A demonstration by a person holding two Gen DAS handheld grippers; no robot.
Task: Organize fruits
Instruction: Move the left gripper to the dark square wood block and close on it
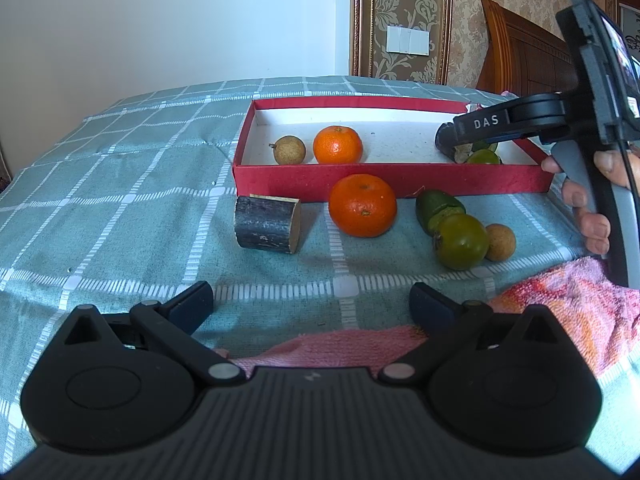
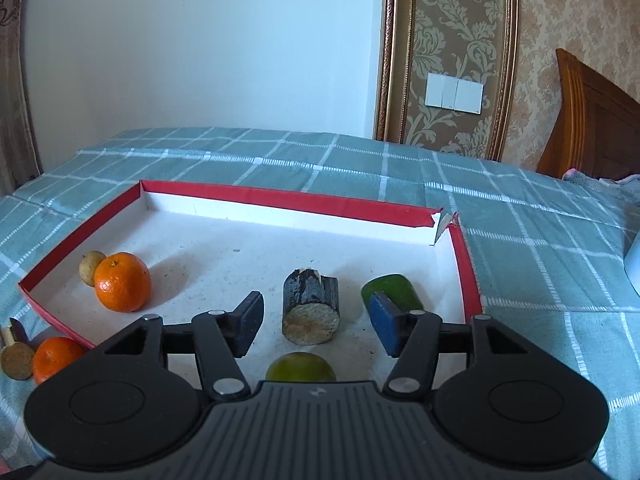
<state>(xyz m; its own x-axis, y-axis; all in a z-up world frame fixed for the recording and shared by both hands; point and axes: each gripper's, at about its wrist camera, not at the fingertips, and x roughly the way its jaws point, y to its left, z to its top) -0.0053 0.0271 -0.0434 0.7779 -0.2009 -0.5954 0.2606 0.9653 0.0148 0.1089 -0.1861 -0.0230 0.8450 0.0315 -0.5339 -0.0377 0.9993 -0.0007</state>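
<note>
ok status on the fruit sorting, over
Both tongs open, left empty, right over red tray. Five pieces in tray, five on cloth. Sugarcane piece between right tongs.

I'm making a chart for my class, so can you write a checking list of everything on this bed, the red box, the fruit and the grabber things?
Surface: checked green bedcover, wrinkled.
Job's things: red box, white inside, holds an orange, a longan, a sugarcane piece, a green fruit and a round green fruit. Outside the box lie a second orange, second sugarcane piece, two green fruits and another longan.
Clutter: pink towel.
Grippers: left gripper open, empty, above the bedcover; right gripper open, over the box.
Cables: nothing seen.
Surroundings: white wall, patterned wallpaper, light switch, wooden headboard.
</note>
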